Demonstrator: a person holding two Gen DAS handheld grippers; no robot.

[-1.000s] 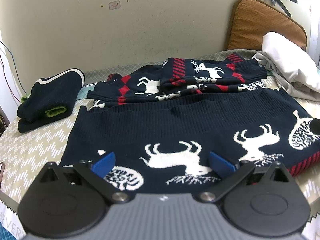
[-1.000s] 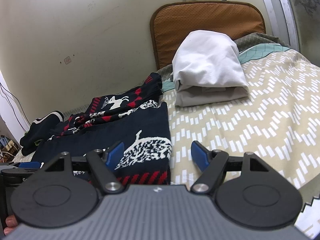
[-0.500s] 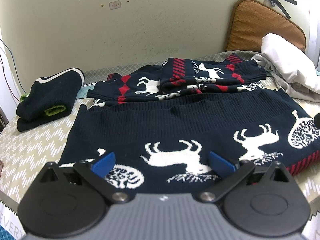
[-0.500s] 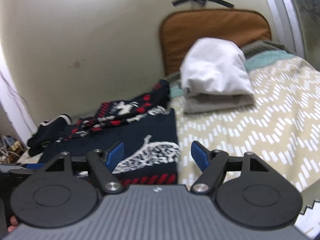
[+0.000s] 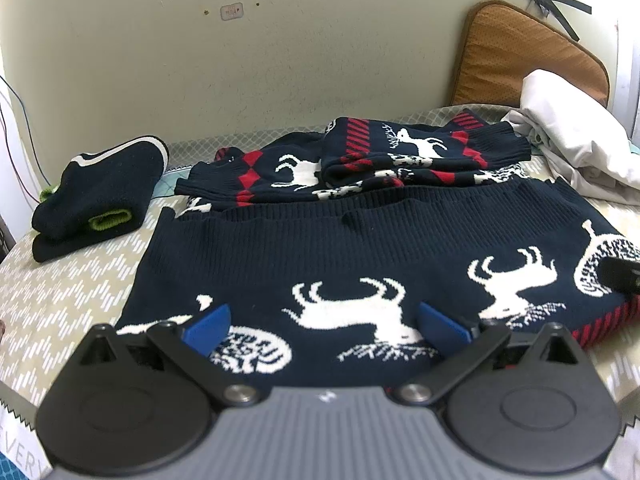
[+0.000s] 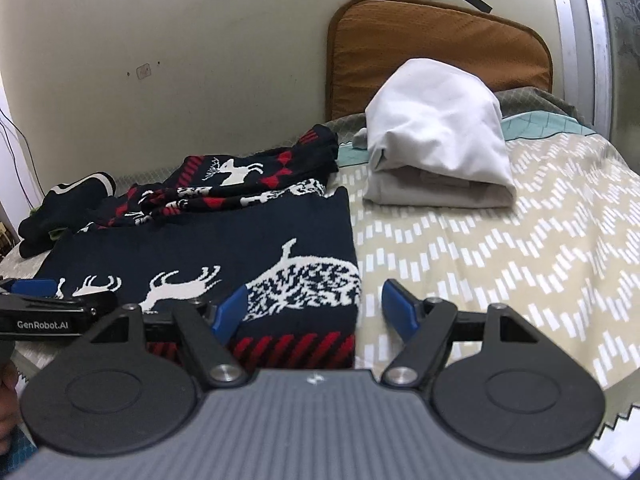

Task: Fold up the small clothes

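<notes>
While the navy reindeer sweater (image 5: 360, 256) lies flat on the bed (image 6: 500, 248), its long axis runs side to side across both views; its near hem sits just ahead of and below both grippers. The left gripper (image 5: 324, 326) hovers over the hem's middle, fingers apart and empty; the right gripper (image 6: 316, 308) straddles the sweater's right edge, fingers likewise wide and empty, so it is nearer that corner; a folded white garment (image 6: 436, 136) lies beyond.
</notes>
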